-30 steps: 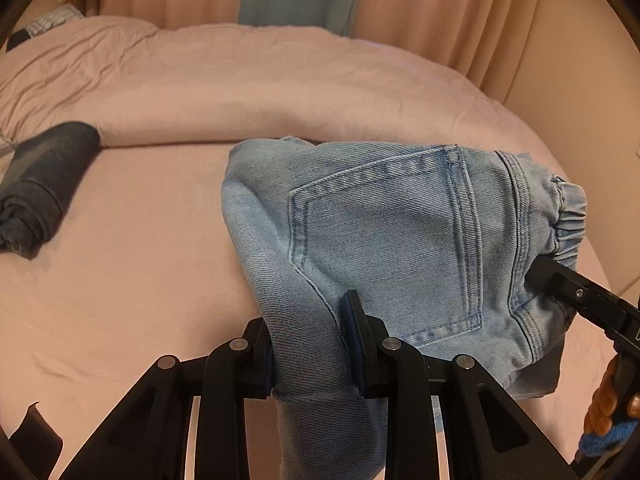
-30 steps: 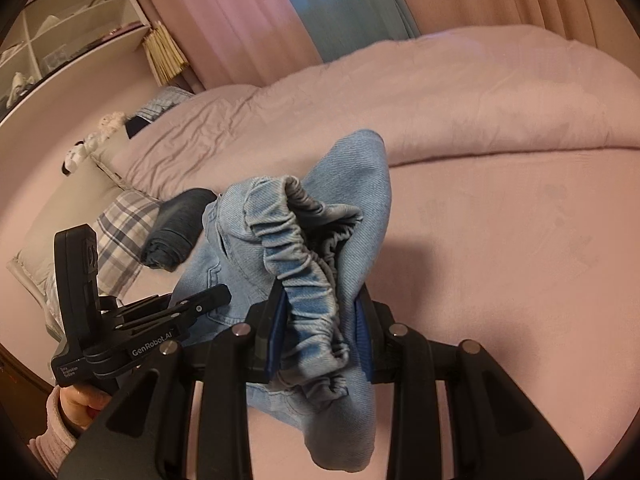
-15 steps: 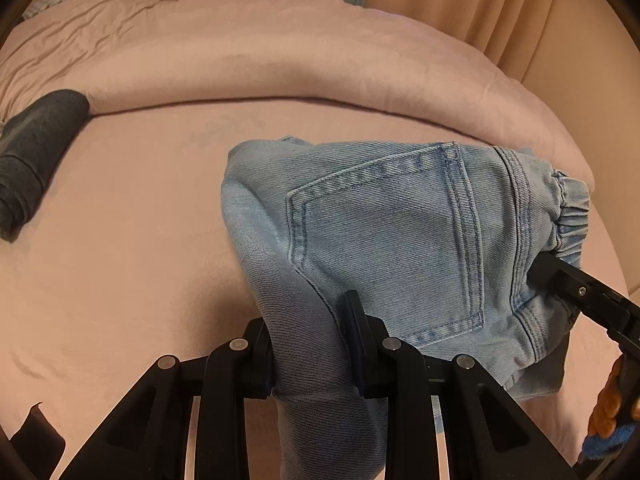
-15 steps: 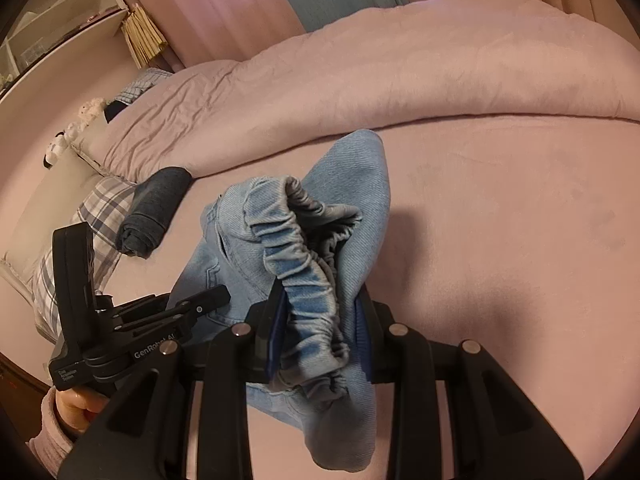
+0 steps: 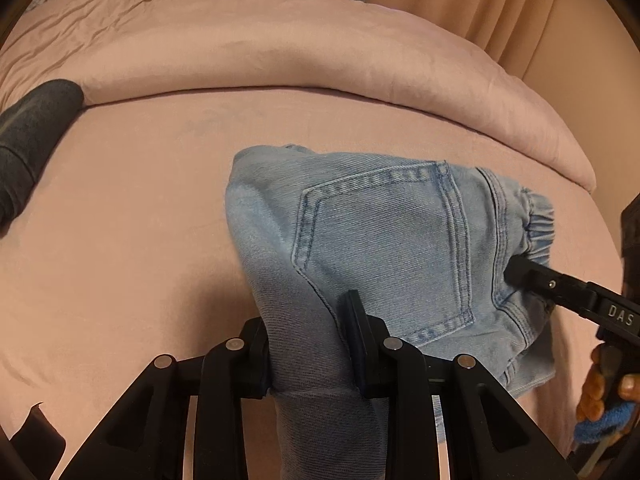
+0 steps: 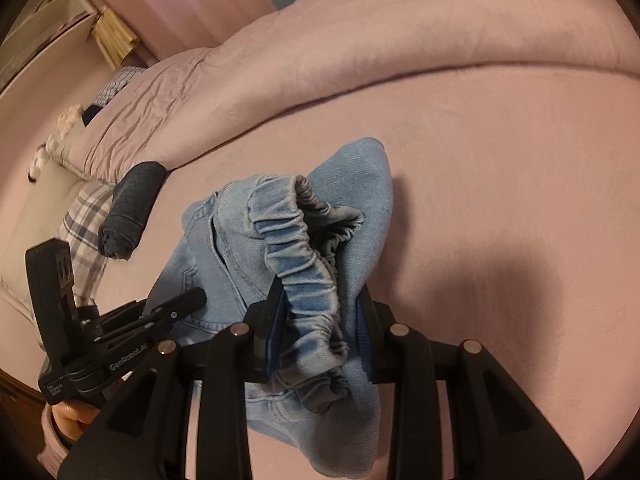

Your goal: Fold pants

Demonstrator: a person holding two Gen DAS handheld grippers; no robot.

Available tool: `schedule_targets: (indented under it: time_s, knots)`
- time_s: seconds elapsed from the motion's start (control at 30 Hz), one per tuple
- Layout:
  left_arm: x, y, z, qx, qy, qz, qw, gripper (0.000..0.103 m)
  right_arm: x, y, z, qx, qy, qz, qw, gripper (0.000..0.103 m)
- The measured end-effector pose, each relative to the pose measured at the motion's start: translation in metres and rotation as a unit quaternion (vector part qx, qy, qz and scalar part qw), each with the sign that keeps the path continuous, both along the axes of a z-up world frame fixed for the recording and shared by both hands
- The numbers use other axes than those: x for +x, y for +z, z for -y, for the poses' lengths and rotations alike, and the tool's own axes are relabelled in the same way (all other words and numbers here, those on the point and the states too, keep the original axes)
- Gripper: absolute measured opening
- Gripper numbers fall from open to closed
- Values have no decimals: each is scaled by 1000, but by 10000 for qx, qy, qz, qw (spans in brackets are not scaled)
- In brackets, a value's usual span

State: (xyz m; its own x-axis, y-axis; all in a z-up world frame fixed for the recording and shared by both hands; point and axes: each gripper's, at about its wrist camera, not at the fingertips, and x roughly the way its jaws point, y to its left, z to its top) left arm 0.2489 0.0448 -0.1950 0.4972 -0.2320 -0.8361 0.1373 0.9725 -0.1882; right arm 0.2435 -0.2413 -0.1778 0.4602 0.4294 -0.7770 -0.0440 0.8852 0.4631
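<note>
Bed [image 5: 140, 208], pink sheet, carries everything; rolled-back duvet [image 5: 280, 60] runs along its far edge. A dark rolled garment [image 6: 130, 210] lies toward the bed's left edge, just at the foot of the duvet, well apart from the work.

Pants [image 5: 384, 240] — light blue denim, already doubled into a compact bundle — are held over the near middle of the bed, back pocket [image 5: 384, 248] facing up. From these views I cannot tell whether the underside touches the sheet.

Left gripper [image 5: 308, 344]: both fingers clamped on the folded leg end of the pants, cloth bunched between the pads. Right gripper [image 6: 320, 320]: clamped on the elastic waistband [image 6: 304, 256], gathered cloth filling the gap.

Step in hand, as judged: carrying the folded bundle, both ends pinched, toward a set-down spot — folding itself looks largely done.

Next move calls for lowering both ends together so the layers land flat and aligned, then releasing only once the cloth rests on the sheet. Risk: the loose flap hanging below the right gripper could tuck under and spoil the fold.
</note>
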Motion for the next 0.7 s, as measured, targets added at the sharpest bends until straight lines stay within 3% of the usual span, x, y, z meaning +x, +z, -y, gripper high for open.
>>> schedule_targets:
  time_s: [0.1, 0.2, 0.37, 0.43, 0.53, 0.57, 0.7]
  knots:
    - [-3, 4, -1, 180, 77, 41, 9998, 45, -1, -8, 10, 239, -158, -225, 9993, 44]
    - [-9, 13, -4, 348, 132, 142, 9992, 46, -6, 0, 13, 202, -237, -286, 9991, 49]
    - [-27, 33, -6, 544, 80, 565, 9969, 46, -23, 41, 18, -565, -454, 403, 9966, 50]
    - [-33, 38, -1, 534, -57, 695, 9961, 46, -28, 58, 13, -605, -272, 781, 9947, 50]
    - [-36, 36, 11, 515, -273, 738, 9956, 46, -26, 71, -10, -724, 202, 1096, 9911, 38]
    - [-34, 33, 15, 517, -331, 702, 9956, 46, -24, 70, -21, -814, 369, 1109, 9898, 34]
    - [-28, 16, 30, 672, -420, 533, 9954, 46, -10, 44, -47, -1247, 663, 867, 9862, 33]
